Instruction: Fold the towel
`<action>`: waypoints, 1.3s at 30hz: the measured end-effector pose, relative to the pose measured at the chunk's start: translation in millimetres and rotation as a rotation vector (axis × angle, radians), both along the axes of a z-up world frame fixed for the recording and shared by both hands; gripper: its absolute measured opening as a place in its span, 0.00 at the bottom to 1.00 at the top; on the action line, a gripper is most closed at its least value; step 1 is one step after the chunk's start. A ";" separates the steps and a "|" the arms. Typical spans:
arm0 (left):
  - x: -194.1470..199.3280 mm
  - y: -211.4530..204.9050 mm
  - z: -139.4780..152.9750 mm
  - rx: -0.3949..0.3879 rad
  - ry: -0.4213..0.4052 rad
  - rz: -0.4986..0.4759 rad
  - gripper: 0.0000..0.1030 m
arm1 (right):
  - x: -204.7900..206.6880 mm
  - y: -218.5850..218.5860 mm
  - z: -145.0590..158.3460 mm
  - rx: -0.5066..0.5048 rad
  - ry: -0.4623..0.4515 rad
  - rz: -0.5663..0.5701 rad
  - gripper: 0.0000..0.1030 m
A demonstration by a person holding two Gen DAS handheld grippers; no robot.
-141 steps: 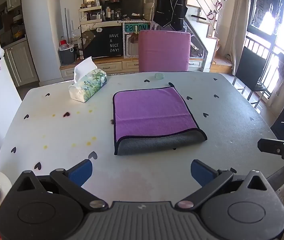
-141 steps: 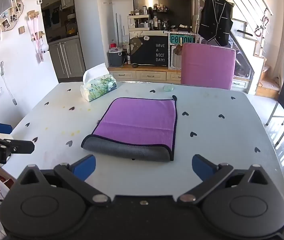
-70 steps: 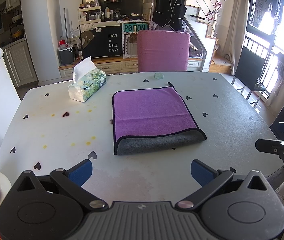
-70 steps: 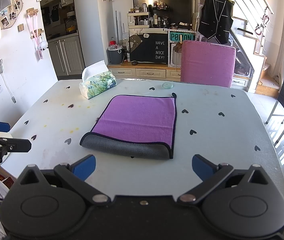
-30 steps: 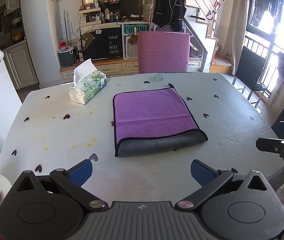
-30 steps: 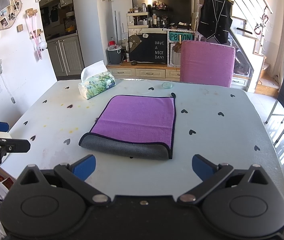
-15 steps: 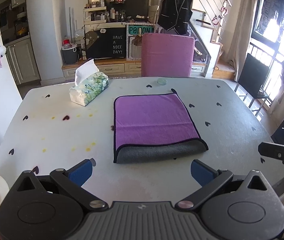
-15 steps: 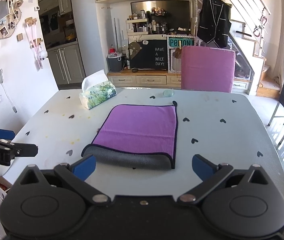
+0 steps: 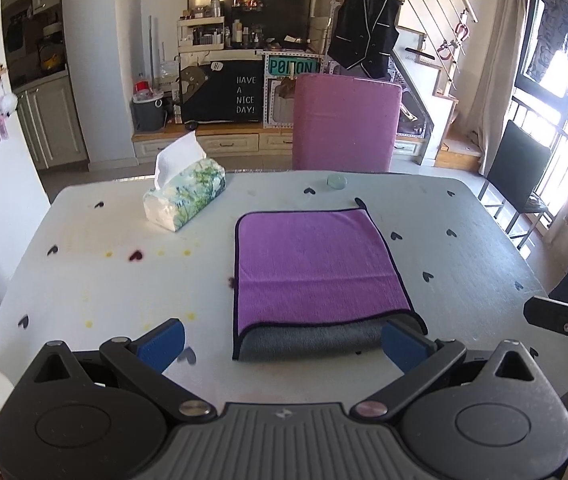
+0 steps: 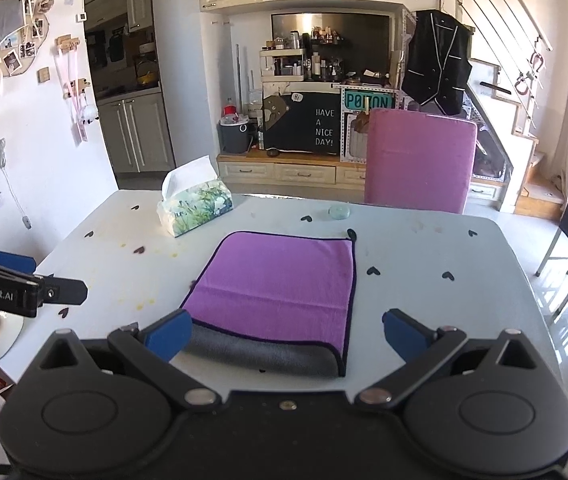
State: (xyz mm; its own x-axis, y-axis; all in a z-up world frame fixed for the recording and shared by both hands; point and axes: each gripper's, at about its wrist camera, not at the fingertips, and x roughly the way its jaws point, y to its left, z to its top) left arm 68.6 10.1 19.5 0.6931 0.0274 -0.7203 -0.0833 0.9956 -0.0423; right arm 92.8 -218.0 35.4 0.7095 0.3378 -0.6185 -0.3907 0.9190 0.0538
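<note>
A purple towel [image 9: 316,264] with a grey underside lies folded flat on the white table [image 9: 103,292]. Its grey folded edge faces me. It also shows in the right wrist view [image 10: 279,288]. My left gripper [image 9: 284,344] is open and empty, held just in front of the towel's near edge. My right gripper [image 10: 288,334] is open and empty, also just in front of the near edge. The left gripper shows at the left of the right wrist view [image 10: 23,284].
A tissue box [image 9: 183,196] stands at the back left of the table. A small glass coaster [image 9: 336,180] lies near the far edge. A pink chair [image 9: 344,120] stands behind the table. A black chair [image 9: 520,168] stands at the right.
Both grippers have moved forward and tilted up a little, so their blue pads now reach the towel's near edge in view. The towel has not moved.
</note>
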 end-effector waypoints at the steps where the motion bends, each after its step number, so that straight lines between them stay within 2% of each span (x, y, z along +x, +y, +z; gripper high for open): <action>1: 4.1 0.4 1.3 0.003 -0.001 -0.005 1.00 | 4.0 0.3 0.8 -0.002 -0.001 -0.001 0.99; 4: 16.4 1.3 2.3 0.011 0.002 -0.032 1.00 | 16.1 0.0 1.3 0.007 0.010 0.007 1.00; 13: 51.9 8.4 -7.0 0.054 0.033 -0.022 1.00 | 58.6 0.7 -6.1 0.025 0.069 0.002 1.00; 22: 82.9 15.8 -18.2 0.064 0.000 -0.003 1.00 | 95.7 -3.1 -28.3 0.040 0.116 -0.035 1.00; 26: 97.5 18.9 -31.2 0.071 0.013 -0.005 1.00 | 111.7 -6.9 -41.2 0.045 0.130 -0.049 1.00; 33: 120.8 20.8 -61.9 0.086 0.087 -0.003 1.00 | 131.6 -6.5 -65.8 0.020 0.116 -0.042 1.00; 39: 132.7 15.2 -89.8 0.098 0.137 -0.062 1.00 | 143.8 2.9 -90.9 -0.005 0.154 -0.002 1.00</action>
